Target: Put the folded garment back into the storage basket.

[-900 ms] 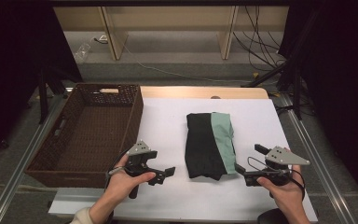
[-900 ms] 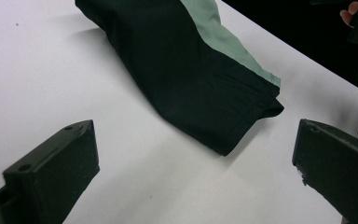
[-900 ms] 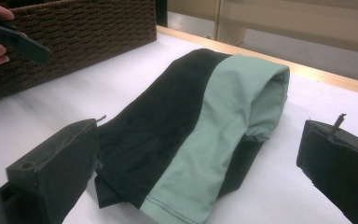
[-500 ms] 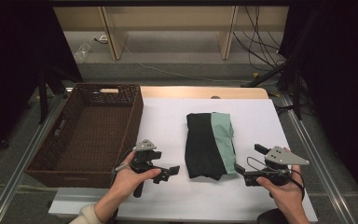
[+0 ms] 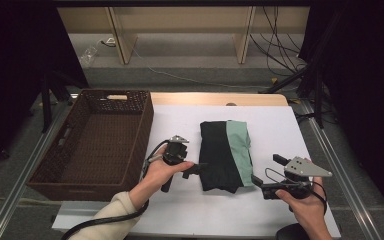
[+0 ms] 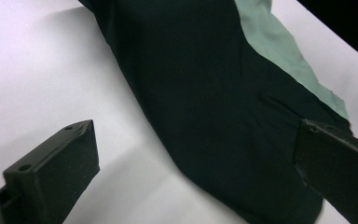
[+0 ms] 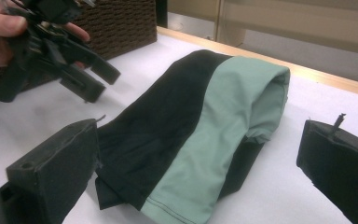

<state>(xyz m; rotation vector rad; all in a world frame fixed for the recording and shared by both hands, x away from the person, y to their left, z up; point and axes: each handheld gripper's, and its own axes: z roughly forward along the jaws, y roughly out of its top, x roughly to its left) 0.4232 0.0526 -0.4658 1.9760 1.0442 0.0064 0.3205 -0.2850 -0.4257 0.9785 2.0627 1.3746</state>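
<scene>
Nearest me, my right claw (image 5: 258, 181) sits low at the near right of the tabletop (image 5: 280, 125), jaws spread wide and empty, its tips just beside the near right corner of the folded garment (image 5: 226, 155); in the right gripper view the black-and-green fold (image 7: 191, 135) lies between the jaws but no pad presses on it. A little farther in, my left claw (image 5: 200, 167) has come across from the basket side to the garment's near left edge, and its jaws stand wide too, gripping nothing — in the left gripper view the black cloth (image 6: 205, 107) runs between them, one jaw over bare white tabletop, the other over the fabric. The garment lies flat at the middle of the tabletop, black half toward the basket, green strip on the far side from it. I'd say the step is a two-sided pickup: I want each claw to slide low so one jaw goes under all the folded layers, then close together, so the stack lifts as one and doesn't unfold. Catching only the top layer is the risk. Beyond and to the left, the brown wicker basket (image 5: 55, 167) stands open, well apart from the cloth, the likely drop spot.
</scene>
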